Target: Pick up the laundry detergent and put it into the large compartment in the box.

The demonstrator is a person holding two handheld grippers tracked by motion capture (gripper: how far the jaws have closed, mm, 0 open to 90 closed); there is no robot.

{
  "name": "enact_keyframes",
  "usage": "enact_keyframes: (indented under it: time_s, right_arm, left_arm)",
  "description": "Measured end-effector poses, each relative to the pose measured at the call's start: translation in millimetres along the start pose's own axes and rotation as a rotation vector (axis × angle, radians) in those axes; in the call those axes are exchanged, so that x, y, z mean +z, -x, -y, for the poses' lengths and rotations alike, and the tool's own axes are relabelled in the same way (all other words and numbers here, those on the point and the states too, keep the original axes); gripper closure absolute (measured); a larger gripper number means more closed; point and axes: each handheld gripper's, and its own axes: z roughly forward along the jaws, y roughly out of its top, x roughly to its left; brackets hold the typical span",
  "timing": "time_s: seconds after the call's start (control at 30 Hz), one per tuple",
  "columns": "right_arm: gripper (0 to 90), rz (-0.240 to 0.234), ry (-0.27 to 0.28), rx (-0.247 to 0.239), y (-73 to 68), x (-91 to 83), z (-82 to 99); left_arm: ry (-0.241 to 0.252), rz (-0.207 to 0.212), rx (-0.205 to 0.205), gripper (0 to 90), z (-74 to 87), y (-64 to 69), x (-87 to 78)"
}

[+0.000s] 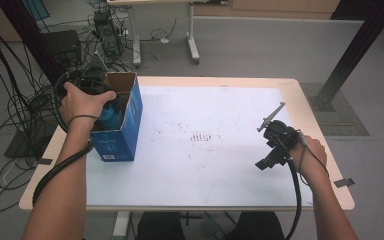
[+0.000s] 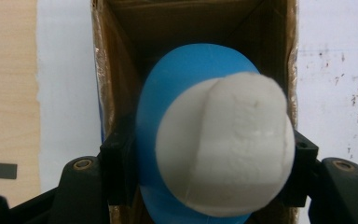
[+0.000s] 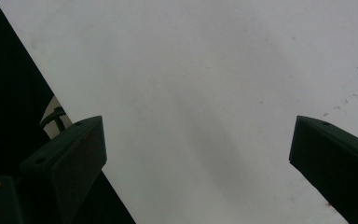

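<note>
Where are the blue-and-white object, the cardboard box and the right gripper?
blue-and-white object [image 2: 223, 144], left gripper view, its white rounded end.
cardboard box [image 1: 121, 131], high view, its blue outer side.
right gripper [image 3: 198, 158], right gripper view, midway between its open jaws.

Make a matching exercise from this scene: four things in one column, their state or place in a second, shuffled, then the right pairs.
Things:
1. left gripper
2. right gripper
3. cardboard box
4. blue and white toy

States or places:
A. stands open-topped at the table's left edge
B. jaws wide apart over the bare white sheet
C. clamped between two black jaws, over the box opening
D. closed on something, above the box

Pairs: 1-D, 2-B, 3-A, 4-C
</note>
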Motion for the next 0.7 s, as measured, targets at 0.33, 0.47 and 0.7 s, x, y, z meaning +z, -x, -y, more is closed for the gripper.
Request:
enact_keyframes:
  time_s: [0.33, 0.47, 0.7]
  right_arm:
    - [3.6, 0.000, 0.003, 0.005, 0.4, -0.5, 1.2]
    - [3.7, 0.000, 0.001, 0.004, 0.4, -0.6, 1.2]
    - [3.6, 0.001, 0.002, 0.002, 0.2, -0.6, 1.0]
  left_arm:
    - [-0.004, -0.006, -0.003, 37.7, 1.5, 0.8, 10.1]
    - [-0.010, -0.008, -0.003, 37.7, 2.1, 1.2, 13.6]
    - [-0.022, -0.013, -0.001, 37.7, 3.9, 1.0, 19.7]
